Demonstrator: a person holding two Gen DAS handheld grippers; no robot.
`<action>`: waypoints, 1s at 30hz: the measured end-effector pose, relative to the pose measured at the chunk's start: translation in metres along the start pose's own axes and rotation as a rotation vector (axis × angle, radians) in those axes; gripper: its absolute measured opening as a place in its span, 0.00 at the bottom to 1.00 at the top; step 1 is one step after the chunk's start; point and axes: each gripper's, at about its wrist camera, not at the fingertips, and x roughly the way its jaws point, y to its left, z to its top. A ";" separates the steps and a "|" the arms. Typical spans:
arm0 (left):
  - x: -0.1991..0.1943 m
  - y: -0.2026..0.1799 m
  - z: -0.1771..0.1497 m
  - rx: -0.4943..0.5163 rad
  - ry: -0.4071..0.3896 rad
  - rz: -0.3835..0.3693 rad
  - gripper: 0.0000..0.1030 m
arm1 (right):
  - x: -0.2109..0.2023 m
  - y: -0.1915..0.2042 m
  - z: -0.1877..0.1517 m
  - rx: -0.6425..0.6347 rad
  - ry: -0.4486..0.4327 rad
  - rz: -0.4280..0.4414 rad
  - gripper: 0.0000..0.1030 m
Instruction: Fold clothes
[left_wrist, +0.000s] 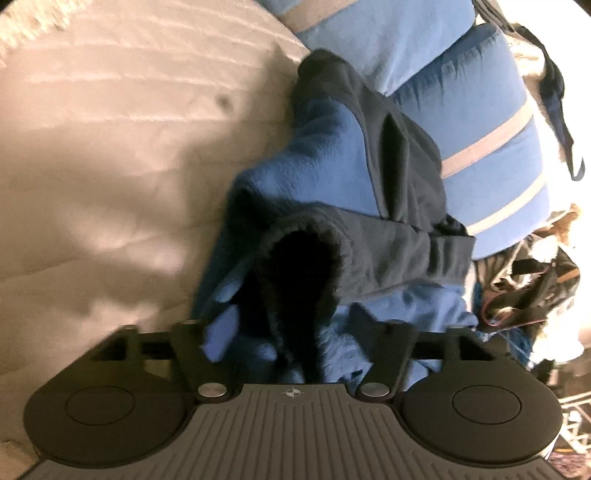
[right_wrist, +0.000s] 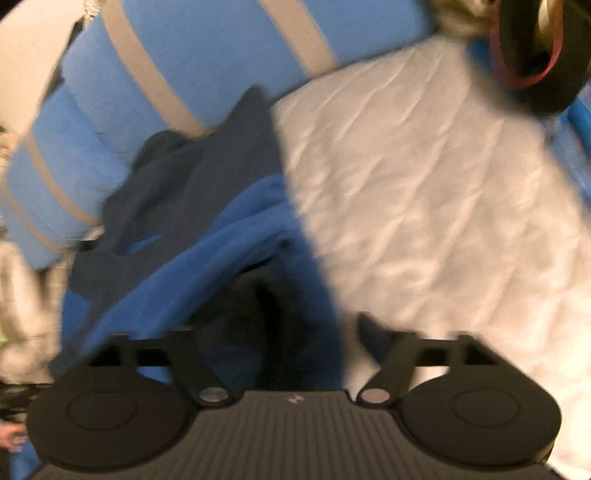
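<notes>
Pale quilted bed (left_wrist: 110, 155) carried everything. Blue pillows with grey stripes (right_wrist: 177, 55) lay along its edge. Blue and navy garment (left_wrist: 332, 155) lay bunched against the pillows, near that edge. Left gripper (left_wrist: 295, 328) and right gripper (right_wrist: 280, 332) both spread wide above the garment, gripping nothing.

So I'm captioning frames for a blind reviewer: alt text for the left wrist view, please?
A crumpled blue and dark navy fleece garment lies on a pale quilted bed, right ahead of the left gripper, whose jaws stand apart around a fold without pinching it. Blue pillows with grey stripes sit behind the garment.
</notes>
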 end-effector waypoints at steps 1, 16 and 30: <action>-0.005 -0.001 -0.001 0.007 -0.009 0.009 0.71 | -0.006 0.001 -0.001 -0.032 -0.024 -0.028 0.95; -0.069 -0.064 0.018 0.203 -0.154 0.115 0.76 | -0.036 -0.019 0.015 0.003 -0.161 0.078 1.00; -0.050 -0.243 0.002 0.577 -0.226 0.118 0.77 | 0.006 -0.006 0.048 -0.012 -0.087 0.142 0.99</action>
